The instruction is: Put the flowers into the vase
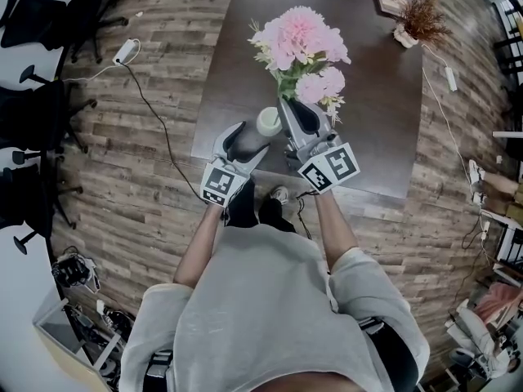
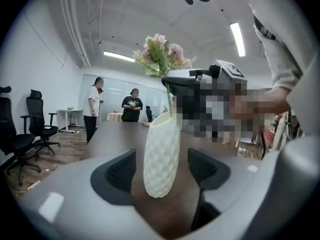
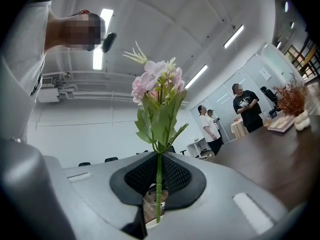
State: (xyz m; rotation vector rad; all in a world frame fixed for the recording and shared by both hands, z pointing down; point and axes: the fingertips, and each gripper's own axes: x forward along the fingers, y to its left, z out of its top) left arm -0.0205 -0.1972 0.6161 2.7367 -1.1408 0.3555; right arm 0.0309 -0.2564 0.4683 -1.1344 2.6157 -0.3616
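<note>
Closest to us, the left gripper is standing released. Its jaws are gaping on either side of the white vase and neither pad is touching it, so nothing is steadying the vase on the dark table. That is worrying us most: the vase is tall on a narrow foot and is sitting near the table's edge at our 6 o'clock. A sideways nudge could be tipping it toward us with no grip to catch it.

Just past it, at about 1 o'clock from the left gripper, the right gripper is clenching the thin green stem, whose end is hanging below the jaws. In the left gripper view the stem is running down to the vase's mouth, but we cannot tell whether its tip is already inside or just behind the rim. If it is catching on the rim during lowering, it could be pushing the vase over.

Farther out, at 12 o'clock, the pink flowers are towering over the grip in a broad, heavy-looking head. We are judging that such a load could be swivelling on its slim stem between the pads and, once let go, leaning and dragging the vase down.

Farthest, at 1 o'clock, a dried plant is standing well apart, threatening nothing.
</note>
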